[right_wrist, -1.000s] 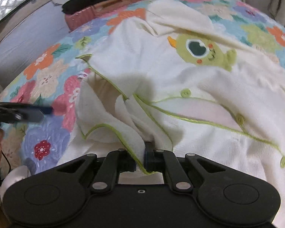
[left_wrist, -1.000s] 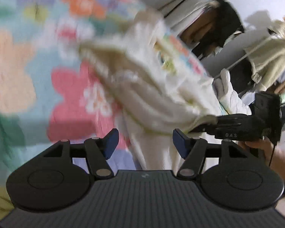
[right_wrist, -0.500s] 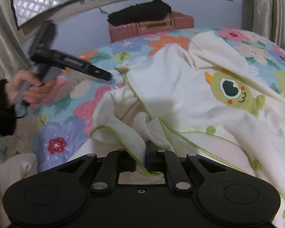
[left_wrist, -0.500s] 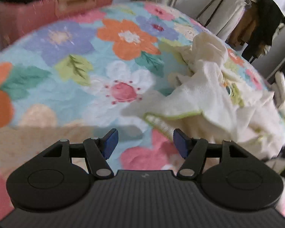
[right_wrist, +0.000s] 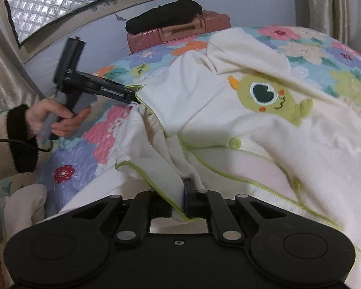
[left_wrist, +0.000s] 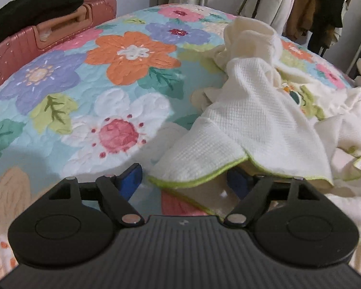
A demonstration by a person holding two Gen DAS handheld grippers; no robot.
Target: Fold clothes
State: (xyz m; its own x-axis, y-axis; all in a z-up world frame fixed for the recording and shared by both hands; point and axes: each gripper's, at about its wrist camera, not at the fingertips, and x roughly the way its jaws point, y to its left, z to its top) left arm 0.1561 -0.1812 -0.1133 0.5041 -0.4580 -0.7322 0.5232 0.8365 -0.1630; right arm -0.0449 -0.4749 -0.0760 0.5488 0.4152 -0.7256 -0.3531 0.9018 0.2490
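A cream waffle-knit garment (left_wrist: 252,110) (right_wrist: 300,149) with lime-green trim, green buttons and a green one-eyed monster patch (right_wrist: 269,96) lies rumpled on the floral quilt (left_wrist: 84,84). My left gripper (left_wrist: 183,180) sits at a green-trimmed corner of it. The hem lies across the gap and drapes over the right blue pad (left_wrist: 235,180). The jaws are opening and the pads do not press the cloth. In the right wrist view the left gripper (right_wrist: 130,98) touches that corner. My right gripper (right_wrist: 178,202) is shut on another trimmed hem fold.
A pink suitcase (left_wrist: 36,38) (right_wrist: 180,33) with folded black clothing (right_wrist: 163,16) on top stands beyond the bed's far side. Hanging clothes on a rack (left_wrist: 312,7) are at the back right. A person's hand (right_wrist: 57,120) with a black cuff holds the left gripper.
The left gripper swung round from over the bunched garment, came in low at its green-trimmed corner, and its jaws widened. The right gripper kept its grip and shifted a little.
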